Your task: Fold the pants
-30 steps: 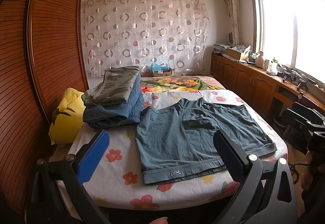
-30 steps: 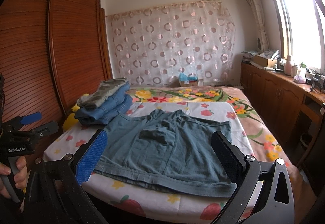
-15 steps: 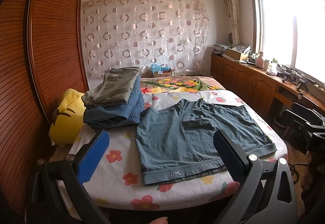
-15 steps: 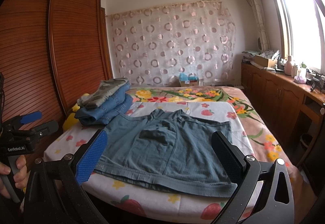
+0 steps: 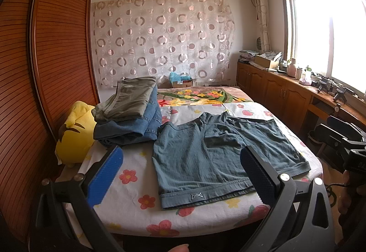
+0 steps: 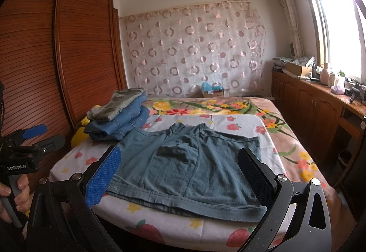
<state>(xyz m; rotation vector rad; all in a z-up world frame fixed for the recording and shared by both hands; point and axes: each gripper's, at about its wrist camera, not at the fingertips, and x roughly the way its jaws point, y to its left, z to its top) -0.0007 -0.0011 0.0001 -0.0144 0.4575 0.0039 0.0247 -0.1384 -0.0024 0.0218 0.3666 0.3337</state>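
A pair of blue-grey shorts [image 5: 215, 156] lies spread flat on the bed, waistband toward the far side and leg hems toward me; it also shows in the right wrist view [image 6: 189, 167]. My left gripper [image 5: 180, 174] is open and empty, held above the bed's near edge in front of the left leg hem. My right gripper [image 6: 180, 174] is open and empty, held above the near edge in front of the shorts. The left gripper also shows at the left edge of the right wrist view [image 6: 34, 135], held in a hand.
A stack of folded jeans and olive trousers [image 5: 130, 112] sits at the bed's left, beside a yellow plush toy [image 5: 75, 135]. A wooden wardrobe [image 5: 52, 64] lines the left wall. Low cabinets [image 5: 286, 94] run along the right under the window. The bed has a floral sheet [image 5: 128, 194].
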